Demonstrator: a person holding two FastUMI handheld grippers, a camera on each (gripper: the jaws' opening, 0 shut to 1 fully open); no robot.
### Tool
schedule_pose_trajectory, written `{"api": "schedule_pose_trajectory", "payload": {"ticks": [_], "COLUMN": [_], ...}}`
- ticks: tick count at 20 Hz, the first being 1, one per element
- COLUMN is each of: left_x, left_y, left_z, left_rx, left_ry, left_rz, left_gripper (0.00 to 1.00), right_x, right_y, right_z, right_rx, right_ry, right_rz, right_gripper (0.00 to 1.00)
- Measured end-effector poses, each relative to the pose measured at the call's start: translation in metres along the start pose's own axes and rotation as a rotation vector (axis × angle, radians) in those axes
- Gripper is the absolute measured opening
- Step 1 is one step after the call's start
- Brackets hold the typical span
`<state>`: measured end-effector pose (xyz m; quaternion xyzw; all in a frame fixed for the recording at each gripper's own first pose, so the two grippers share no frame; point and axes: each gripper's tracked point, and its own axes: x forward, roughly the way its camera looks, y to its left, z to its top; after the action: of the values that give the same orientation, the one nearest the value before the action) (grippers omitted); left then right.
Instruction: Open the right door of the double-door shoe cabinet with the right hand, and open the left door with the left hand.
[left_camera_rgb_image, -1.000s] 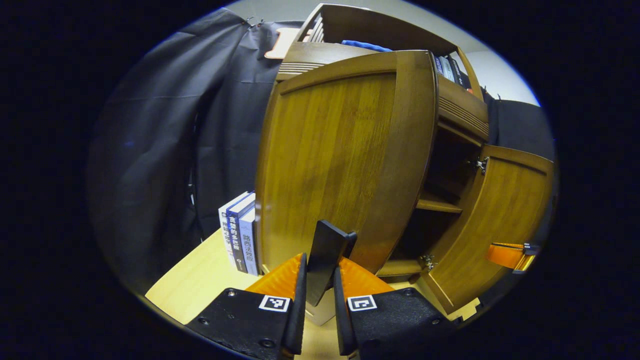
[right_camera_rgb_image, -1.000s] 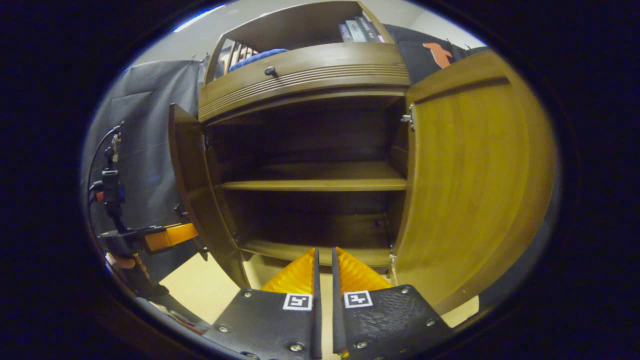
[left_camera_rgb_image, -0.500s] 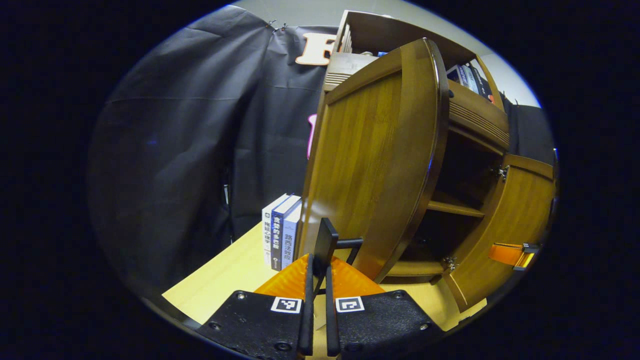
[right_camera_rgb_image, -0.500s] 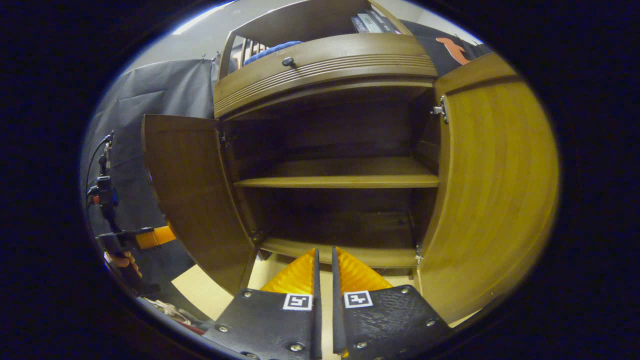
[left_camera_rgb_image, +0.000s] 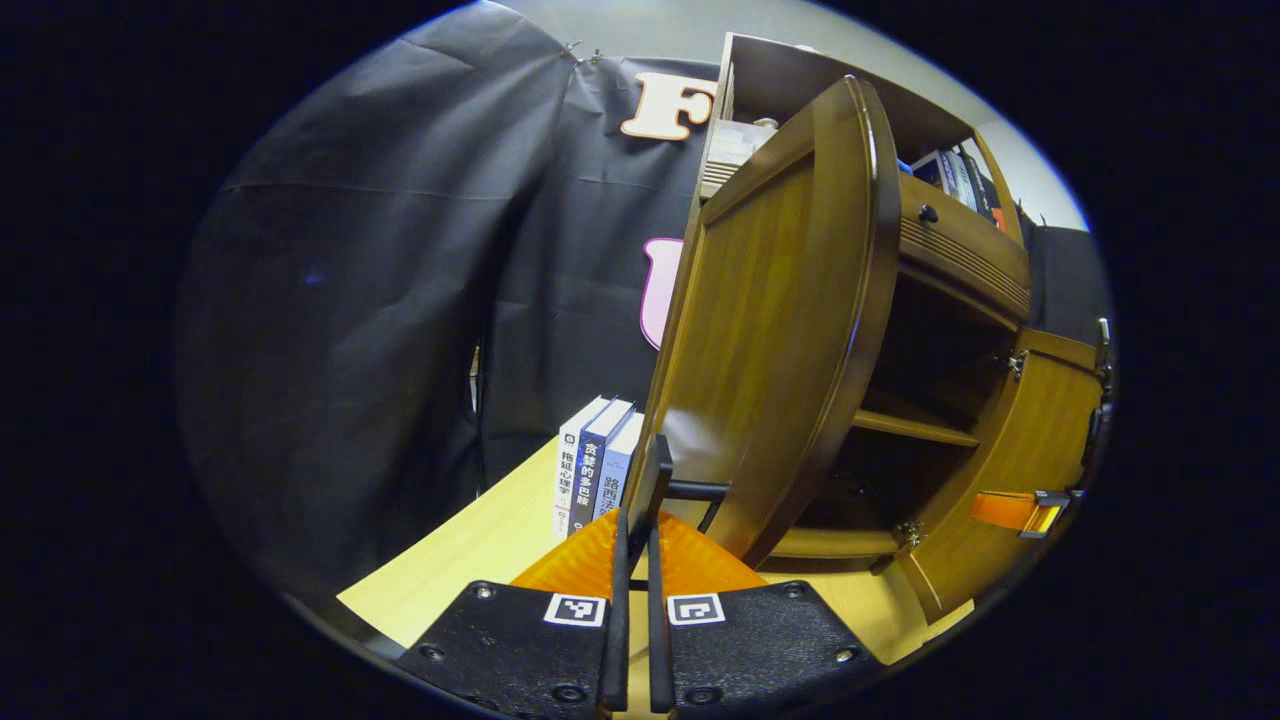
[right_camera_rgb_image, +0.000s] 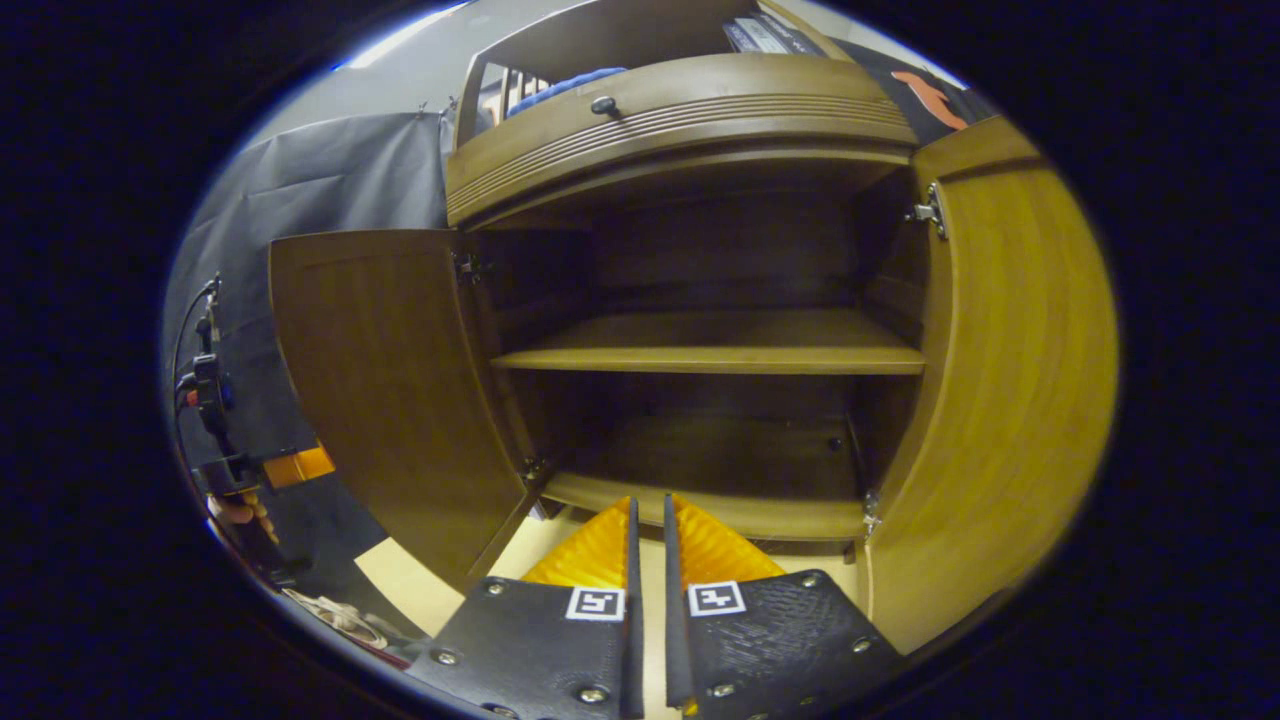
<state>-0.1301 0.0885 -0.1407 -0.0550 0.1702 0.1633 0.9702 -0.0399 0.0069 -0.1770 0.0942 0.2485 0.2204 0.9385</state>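
Observation:
The wooden shoe cabinet (right_camera_rgb_image: 680, 120) stands with both doors swung out. In the left gripper view the left door (left_camera_rgb_image: 780, 330) is seen almost edge-on, and my left gripper (left_camera_rgb_image: 635, 545) is shut on its flat black handle (left_camera_rgb_image: 652, 485). The right door (left_camera_rgb_image: 1010, 450) hangs open farther right, with the right gripper (left_camera_rgb_image: 1012, 510) beside it. In the right gripper view the left door (right_camera_rgb_image: 390, 380) and the right door (right_camera_rgb_image: 1010, 350) frame the dark inside. My right gripper (right_camera_rgb_image: 648, 530) is shut on nothing, low before the bottom shelf. The left gripper (right_camera_rgb_image: 265, 470) and a hand (right_camera_rgb_image: 240, 512) show at far left.
Three books (left_camera_rgb_image: 595, 465) stand upright on the light wooden tabletop (left_camera_rgb_image: 470, 560), left of the cabinet. A middle shelf (right_camera_rgb_image: 720, 355) crosses the inside. Above the doors sits a drawer with a round knob (right_camera_rgb_image: 603, 103). Black cloth hangs behind.
The left door has swung farther open, drawn by my left gripper on its handle. The right gripper stays shut, and its view of the cabinet has shifted slightly.

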Motion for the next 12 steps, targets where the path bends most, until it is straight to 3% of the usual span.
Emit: {"api": "schedule_pose_trajectory", "payload": {"ticks": [2,4,5,12], "left_x": [-0.002,-0.002,-0.002,-0.005], "left_y": [0.006,0.010,0.011,0.016], "left_z": [0.000,0.002,0.002,0.004], "left_rx": [0.016,0.024,0.026,0.041], "left_ry": [-0.002,-0.003,-0.003,-0.003], "left_rz": [0.002,0.002,0.002,0.010], "left_gripper": [0.04,0.12,0.07,0.06], "right_x": [0.003,0.006,0.008,0.016], "right_y": [0.001,0.004,0.005,0.004], "right_z": [0.000,0.002,0.001,0.003], "right_rx": [-0.002,0.001,0.001,-0.004], "right_ry": [0.003,0.000,0.000,0.001], "right_rz": [0.008,0.017,0.021,0.034], "right_gripper": [0.09,0.09,0.09,0.09]}}
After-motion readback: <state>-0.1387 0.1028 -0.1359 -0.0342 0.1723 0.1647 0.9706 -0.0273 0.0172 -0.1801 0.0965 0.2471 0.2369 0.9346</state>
